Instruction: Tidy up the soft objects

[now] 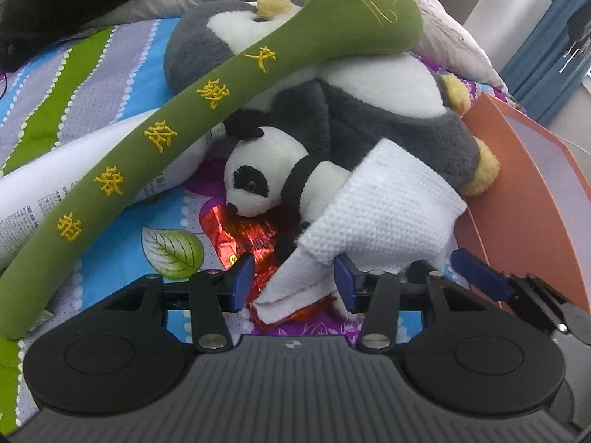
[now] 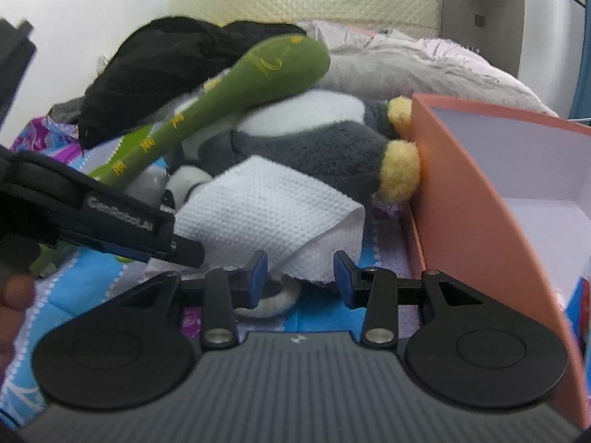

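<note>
A: Where does the tidying stand?

B: Barely begun, by the look of it. The folded white waffle cloth (image 1: 384, 199) lies on the bed draped against the small panda plush (image 1: 266, 181), with one corner reaching down between the blue pads of the left gripper (image 1: 293, 280), whose jaws stand apart on either side of it without pinching. The right gripper (image 2: 300, 277) is spread too, just in front of the cloth's rolled edge.

A: And the other soft things?

B: All heaped together: the grey-and-white plush (image 1: 406, 125) behind the panda, and the long green embroidered plush (image 1: 177, 125) slanting across both. The orange box (image 2: 476, 199) sits to the right, touching the grey toy's yellow foot; none of them is in it, as far as its visible white interior shows.

A: Anything unclear?

B: The box floor is mostly cut off. A red foil wrapper (image 1: 240, 232) is partly buried under the panda and cloth, and a pale ring by the right gripper cannot be identified. The right view is blurred
</note>
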`<state>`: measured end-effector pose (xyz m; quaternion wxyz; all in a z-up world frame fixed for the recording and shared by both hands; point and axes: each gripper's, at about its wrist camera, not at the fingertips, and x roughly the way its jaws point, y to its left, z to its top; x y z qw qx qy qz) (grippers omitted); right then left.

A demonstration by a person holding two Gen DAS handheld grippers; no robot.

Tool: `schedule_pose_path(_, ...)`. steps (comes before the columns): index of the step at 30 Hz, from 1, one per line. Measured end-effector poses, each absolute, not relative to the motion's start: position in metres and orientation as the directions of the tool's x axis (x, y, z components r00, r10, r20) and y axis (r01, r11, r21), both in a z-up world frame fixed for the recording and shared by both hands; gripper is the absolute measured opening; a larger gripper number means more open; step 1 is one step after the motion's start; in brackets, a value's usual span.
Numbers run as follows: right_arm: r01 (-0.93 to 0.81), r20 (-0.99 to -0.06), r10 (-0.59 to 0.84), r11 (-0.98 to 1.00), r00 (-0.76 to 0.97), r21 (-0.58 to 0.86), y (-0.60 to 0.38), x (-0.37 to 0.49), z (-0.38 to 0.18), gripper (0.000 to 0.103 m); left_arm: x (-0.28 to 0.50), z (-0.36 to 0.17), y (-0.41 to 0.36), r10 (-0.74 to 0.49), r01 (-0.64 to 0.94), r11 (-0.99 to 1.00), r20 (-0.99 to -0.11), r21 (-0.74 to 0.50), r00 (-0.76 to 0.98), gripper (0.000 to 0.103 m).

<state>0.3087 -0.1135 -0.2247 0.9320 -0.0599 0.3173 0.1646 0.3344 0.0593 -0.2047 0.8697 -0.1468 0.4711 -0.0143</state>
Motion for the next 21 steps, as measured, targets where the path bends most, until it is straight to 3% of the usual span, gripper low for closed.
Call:
schedule_pose_path(2,-0.343,-0.625,0.268,0.94,0.733,0.002,-0.114,0.31,-0.229,0.042,0.337,-0.205,0.057,-0.177,-0.1,0.956,-0.813,-0.277,0.555,0.033)
schedule_pose_path(5,-0.335,-0.649,0.29,0.941,0.704,0.058,-0.119,0.309,-0.236,0.042,0.338,-0.205,0.052,-0.158,-0.096,0.963,-0.814,-0.253,0.559,0.025)
schedule_pose_path(16,-0.324,-0.696,0.336,0.933,0.635,0.155,-0.111,0.328,-0.256,0.042,0.33,-0.199,0.057,-0.159,-0.14,0.947,-0.798,-0.291,0.582,0.019)
schedule_pose_path(17,-0.33,-0.698,0.347,0.929,0.626,0.167,-0.111,0.329,-0.256,0.04,0.329,-0.197,0.057,-0.157,-0.143,0.946,-0.795,-0.292,0.586,0.019)
schedule_pose_path(19,-0.342,-0.704,0.377,0.918,0.602,0.199,-0.11,0.33,-0.257,0.013,0.327,-0.193,0.059,-0.155,-0.155,0.942,-0.796,-0.297,0.585,0.018)
schedule_pose_path(21,-0.35,-0.7,0.376,0.918,0.607,0.19,-0.109,0.327,-0.255,0.012,0.324,-0.188,0.062,-0.153,-0.164,0.938,-0.792,-0.304,0.591,0.017)
